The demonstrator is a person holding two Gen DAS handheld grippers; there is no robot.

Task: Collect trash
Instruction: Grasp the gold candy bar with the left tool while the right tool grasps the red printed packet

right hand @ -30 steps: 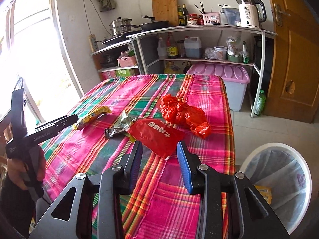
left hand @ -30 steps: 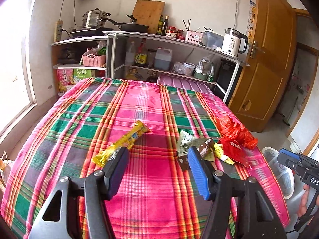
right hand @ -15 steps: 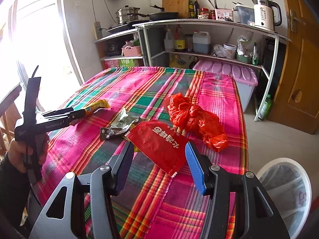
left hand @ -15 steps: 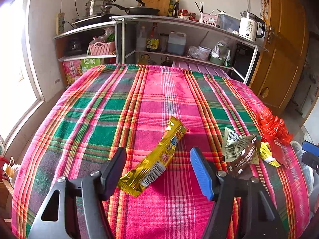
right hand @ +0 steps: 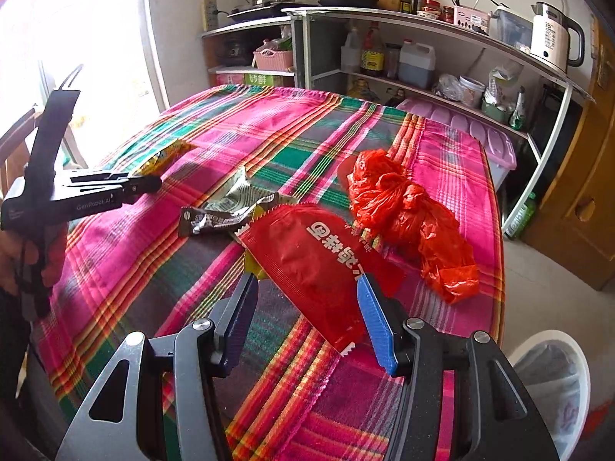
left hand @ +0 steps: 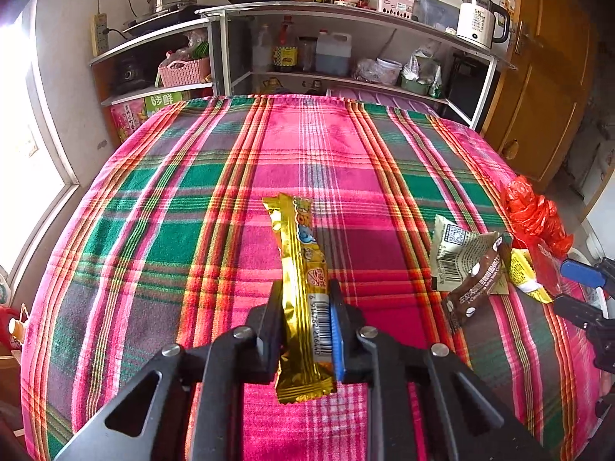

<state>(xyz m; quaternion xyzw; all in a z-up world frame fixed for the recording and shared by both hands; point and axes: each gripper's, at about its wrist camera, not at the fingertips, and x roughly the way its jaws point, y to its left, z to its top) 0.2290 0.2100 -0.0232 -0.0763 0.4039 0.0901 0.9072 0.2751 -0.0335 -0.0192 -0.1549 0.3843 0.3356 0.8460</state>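
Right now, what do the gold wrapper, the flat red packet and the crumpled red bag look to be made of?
Gold wrapper: metallised foil film, going by its mirror-like glints and sharp creases. Flat red packet: glossy printed plastic film with a serrated end. Crumpled red bag: thin, slightly translucent plastic, probably a carrier bag, bunched into soft folds.

Gold wrapper (left hand: pixel 303 288) pinched lengthwise; red packet (right hand: pixel 311 265), red bag (right hand: pixel 403 207), crumpled wrappers (right hand: pixel 230 211) flat on cloth.

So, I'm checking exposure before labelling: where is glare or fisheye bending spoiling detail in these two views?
Left wrist view: the window at the left edge is blown out white; the grey metal shelf unit bows; the gold foil snack wrapper stays sharp. Right wrist view: the window is overexposed too; the flat red plastic packet is evenly lit.
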